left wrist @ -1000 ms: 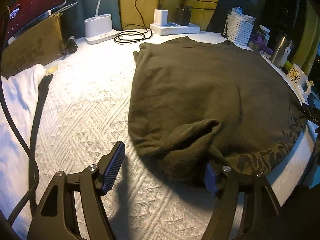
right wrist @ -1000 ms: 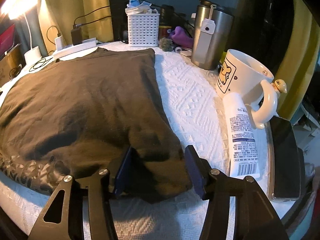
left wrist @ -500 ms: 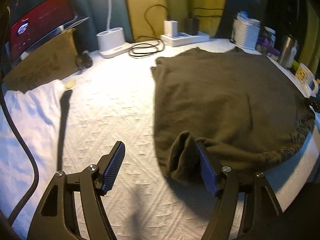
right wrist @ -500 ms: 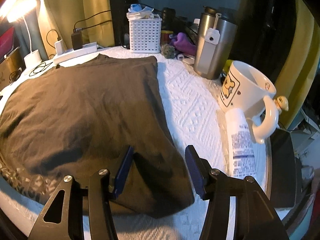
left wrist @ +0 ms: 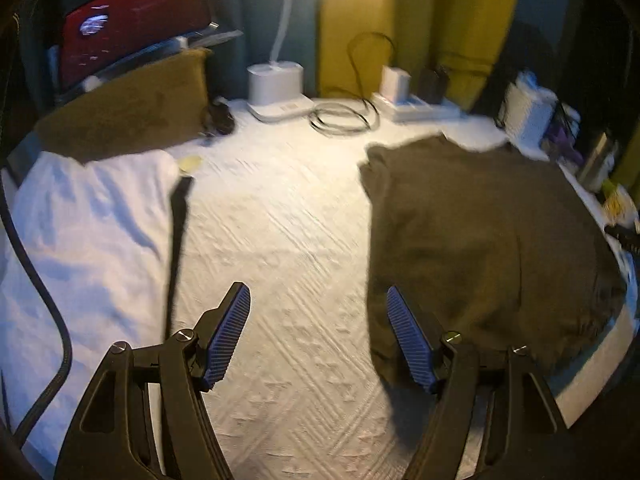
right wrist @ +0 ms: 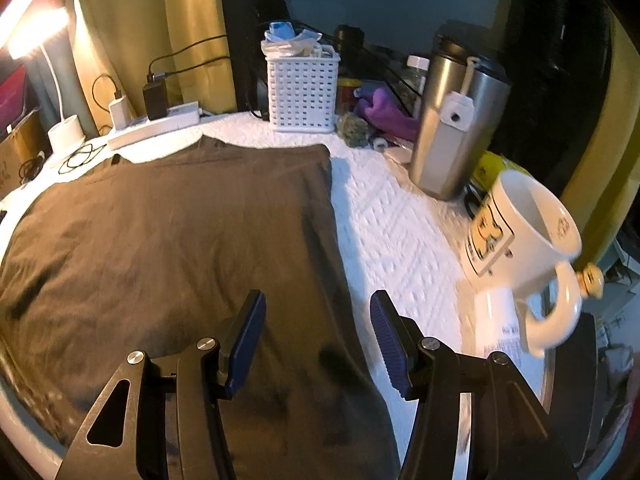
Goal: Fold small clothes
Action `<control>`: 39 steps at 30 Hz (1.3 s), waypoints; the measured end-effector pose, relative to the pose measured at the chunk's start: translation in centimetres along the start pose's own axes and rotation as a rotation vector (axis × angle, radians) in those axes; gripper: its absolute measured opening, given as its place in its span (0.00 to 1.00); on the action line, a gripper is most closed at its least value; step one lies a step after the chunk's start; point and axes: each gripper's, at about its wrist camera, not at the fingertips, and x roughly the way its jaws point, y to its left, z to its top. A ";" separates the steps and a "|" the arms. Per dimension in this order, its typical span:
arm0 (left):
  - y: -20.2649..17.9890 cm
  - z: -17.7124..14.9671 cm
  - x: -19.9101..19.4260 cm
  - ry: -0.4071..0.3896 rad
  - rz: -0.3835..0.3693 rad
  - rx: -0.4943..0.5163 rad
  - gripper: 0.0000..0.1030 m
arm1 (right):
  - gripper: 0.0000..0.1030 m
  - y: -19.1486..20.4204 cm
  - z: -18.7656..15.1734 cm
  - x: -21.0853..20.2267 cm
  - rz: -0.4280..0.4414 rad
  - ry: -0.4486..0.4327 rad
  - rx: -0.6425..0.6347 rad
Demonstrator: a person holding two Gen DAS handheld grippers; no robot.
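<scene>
Both grippers have lifted off the near hem: left gripper (left wrist: 318, 336) and right gripper (right wrist: 318, 336) gape empty. Dark shirt (right wrist: 168, 240), centre-left on white cloth (right wrist: 400, 220), looks soft, light; grasp at corners.

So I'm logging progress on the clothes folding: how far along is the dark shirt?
Done: the dark shirt lies flat on the white cover with straight side edges, apparently folded in. In hand: nothing; the left hand-held gripper and right hand-held gripper are both open and empty above it. Left: probably a further fold, then the white garment beside it.
</scene>
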 end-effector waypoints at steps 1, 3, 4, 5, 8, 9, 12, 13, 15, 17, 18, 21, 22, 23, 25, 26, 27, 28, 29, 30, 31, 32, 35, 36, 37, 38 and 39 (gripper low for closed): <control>0.3 0.3 -0.2 -0.013 0.000 -0.017 0.70 | 0.55 0.1 0.4 0.3 0.009 -0.001 -0.001; 0.6 1.2 -0.5 -0.036 -0.009 -0.050 0.70 | 0.55 0.3 1.1 0.9 0.023 -0.003 -0.005; 0.6 1.7 -0.3 -0.041 -0.015 -0.053 0.70 | 0.55 0.4 1.4 1.2 0.030 -0.004 -0.007; 0.3 2.3 0.2 -0.039 -0.020 -0.048 0.70 | 0.55 0.6 1.8 1.6 0.040 -0.005 -0.011; -1.1 4.1 1.9 -0.036 -0.038 -0.009 0.70 | 0.55 1.1 2.5 2.3 0.060 -0.009 -0.020; -1.6 4.7 2.6 -0.033 -0.042 0.007 0.70 | 0.55 1.2 2.7 2.5 0.064 -0.009 -0.022; -2.8 6.6 5.2 -0.022 -0.054 0.061 0.70 | 0.55 1.3 3.2 3.1 0.069 -0.011 -0.020; -2.9 7.1 6.2 -0.015 -0.047 0.073 0.70 | 0.55 1.2 3.3 3.3 0.069 -0.011 -0.014; -2.9 8.2 8.2 -0.005 -0.023 0.087 0.70 | 0.55 1.0 3.5 3.6 0.067 -0.009 -0.005; -2.7 9.3 10.0 0.002 -0.020 0.094 0.68 | 0.55 0.9 3.5 3.9 0.065 -0.004 0.001; -2.6 9.7 10.8 0.009 -0.026 0.092 0.66 | 0.55 0.9 3.5 4.0 0.064 0.000 0.003; -2.9 10.4 12.3 0.039 -0.065 0.095 0.52 | 0.55 1.0 3.6 4.5 0.057 0.014 0.002; -3.3 10.4 12.6 0.039 -0.079 0.105 0.52 | 0.55 1.0 3.6 4.7 0.055 0.017 0.002; -3.8 10.4 13.0 0.045 -0.094 0.124 0.51 | 0.55 0.9 3.6 4.8 0.054 0.020 0.003; -4.5 10.1 13.8 0.066 -0.106 0.148 0.43 | 0.55 1.1 3.8 5.1 0.050 0.025 0.000; -4.8 9.9 14.4 0.082 -0.109 0.156 0.39 | 0.55 1.2 3.9 5.2 0.051 0.028 -0.002; -4.9 9.7 14.9 0.092 -0.111 0.159 0.38 | 0.55 1.3 4.0 5.4 0.052 0.030 -0.005; -5.1 9.5 15.1 0.092 -0.113 0.161 0.36 | 0.55 1.5 4.1 5.4 0.054 0.031 -0.009; -5.1 9.5 15.2 0.081 -0.121 0.159 0.31 | 0.55 1.7 4.1 5.5 0.056 0.031 -0.013; -5.2 9.5 15.2 0.081 -0.139 0.158 0.25 | 0.55 1.9 4.1 5.5 0.060 0.032 -0.018; -5.3 9.5 15.2 0.084 -0.162 0.163 0.13 | 0.55 2.1 4.1 5.6 0.062 0.034 -0.022; -5.5 9.5 15.0 0.079 -0.155 0.178 0.09 | 0.55 2.3 4.1 5.7 0.064 0.035 -0.024; -5.8 9.8 14.2 0.040 -0.101 0.213 0.03 | 0.55 2.5 4.0 6.1 0.067 0.046 -0.027; -5.7 10.1 13.8 0.020 -0.086 0.212 0.03 | 0.55 2.6 3.9 6.1 0.066 0.048 -0.027; -5.6 10.4 13.4 -0.003 -0.067 0.218 0.03 | 0.55 2.5 3.7 6.3 0.063 0.053 -0.027; -5.4 10.6 13.1 -0.023 -0.049 0.224 0.03 | 0.55 2.5 3.6 6.4 0.061 0.059 -0.024; -5.4 10.8 13.0 -0.031 -0.038 0.232 0.03 | 0.55 2.4 3.3 6.7 0.060 0.068 -0.018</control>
